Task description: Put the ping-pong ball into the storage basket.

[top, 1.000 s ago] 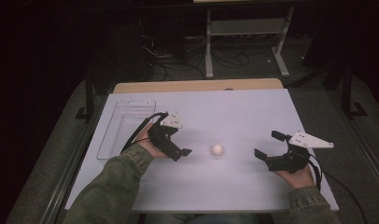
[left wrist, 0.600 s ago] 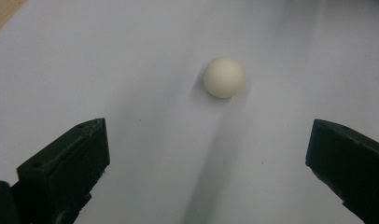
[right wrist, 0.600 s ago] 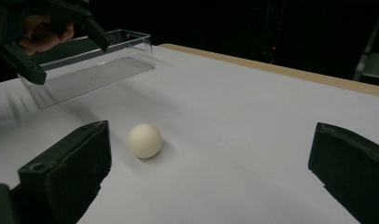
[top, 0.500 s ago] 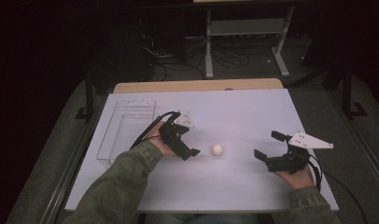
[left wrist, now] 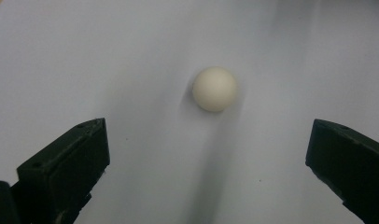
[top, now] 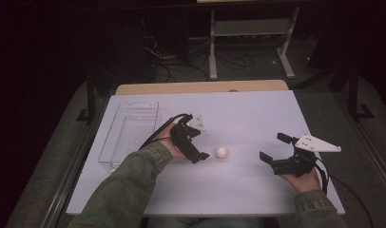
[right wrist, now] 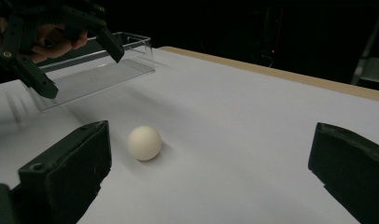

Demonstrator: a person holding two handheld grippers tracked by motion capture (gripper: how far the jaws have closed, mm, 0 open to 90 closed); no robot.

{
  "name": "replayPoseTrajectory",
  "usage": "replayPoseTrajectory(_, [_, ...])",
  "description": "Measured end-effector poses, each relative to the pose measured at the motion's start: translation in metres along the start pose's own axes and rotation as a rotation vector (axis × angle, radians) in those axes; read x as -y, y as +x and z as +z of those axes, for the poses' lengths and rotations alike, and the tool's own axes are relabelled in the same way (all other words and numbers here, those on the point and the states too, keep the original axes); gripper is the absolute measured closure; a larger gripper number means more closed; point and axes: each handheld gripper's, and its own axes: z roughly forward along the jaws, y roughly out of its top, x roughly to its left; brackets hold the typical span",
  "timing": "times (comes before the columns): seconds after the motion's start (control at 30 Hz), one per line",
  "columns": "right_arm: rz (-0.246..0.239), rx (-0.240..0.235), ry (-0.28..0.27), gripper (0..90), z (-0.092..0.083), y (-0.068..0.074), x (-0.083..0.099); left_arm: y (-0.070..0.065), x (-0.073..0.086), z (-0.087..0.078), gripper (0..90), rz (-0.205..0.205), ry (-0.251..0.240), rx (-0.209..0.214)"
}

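Note:
A small white ball (top: 221,152) lies on the white table sheet (top: 248,114), midway between my two grippers. My left gripper (top: 195,141) hovers just left of it, tilted down at it and open; in the left gripper view the ball (left wrist: 214,88) sits ahead of the spread jaws, with nothing between them. My right gripper (top: 274,147) rests low at the right, open and aimed left. In the right gripper view the ball (right wrist: 144,143) lies near the left jaw, and the left gripper (right wrist: 61,42) hangs above the table at the upper left.
A clear plastic tray (top: 129,135) stands empty at the table's left side, just behind the left hand, and shows as the tray (right wrist: 99,70) in the right gripper view. The table's wooden far edge (top: 200,87) borders a dark floor with cables and a metal stand.
My left gripper has moved right and a little forward, closer to the ball, and tilted down over it. The ball and the right gripper have stayed put.

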Motion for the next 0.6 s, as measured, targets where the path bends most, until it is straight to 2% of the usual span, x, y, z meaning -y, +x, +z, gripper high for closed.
replayPoseTrajectory(0.6, [0.006, 0.005, -0.002, 0.0, -0.001, 0.0, 0.0, 0.001, -0.005, 0.017, 0.0, 0.017, 0.028, 0.017])
